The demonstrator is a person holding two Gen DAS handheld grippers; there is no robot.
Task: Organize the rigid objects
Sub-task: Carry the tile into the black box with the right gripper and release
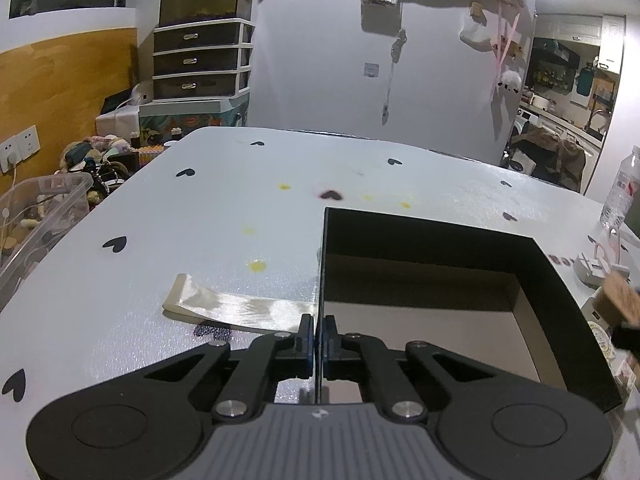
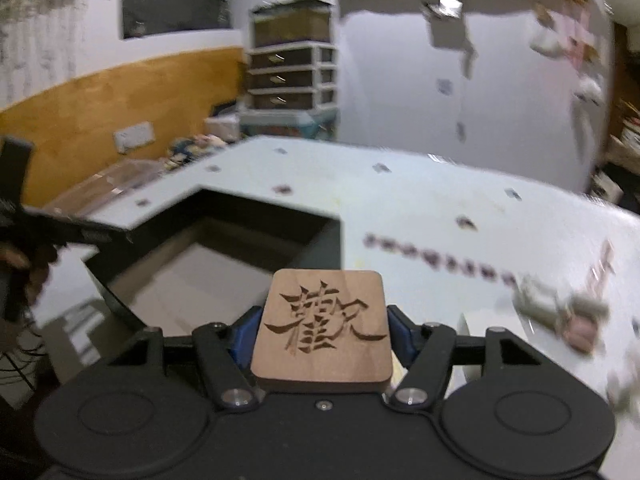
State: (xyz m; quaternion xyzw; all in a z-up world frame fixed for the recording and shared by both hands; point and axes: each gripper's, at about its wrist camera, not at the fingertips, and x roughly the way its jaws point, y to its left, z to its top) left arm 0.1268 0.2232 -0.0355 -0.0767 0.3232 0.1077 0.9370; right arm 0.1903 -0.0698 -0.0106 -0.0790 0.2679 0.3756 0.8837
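My left gripper (image 1: pixel 319 334) is shut on the thin left wall of an open black box (image 1: pixel 560 300), pinching its rim. The box stands on the white table and its brown floor is bare. My right gripper (image 2: pixel 322 330) is shut on a square wooden coaster (image 2: pixel 323 330) carved with a Chinese character, held flat above the table just right of the black box (image 2: pixel 224 216). The wooden coaster also shows blurred at the right edge of the left wrist view (image 1: pixel 620 300). The left gripper shows dark at the left edge of the right wrist view (image 2: pixel 60 232).
A strip of shiny cream ribbon (image 1: pixel 236 306) lies left of the box. A water bottle (image 1: pixel 622 192) stands at the table's right edge. A clear plastic bin (image 1: pixel 36 216) sits off the left side. Small blurred items (image 2: pixel 560 312) and a white roll (image 2: pixel 492 344) lie right of the coaster.
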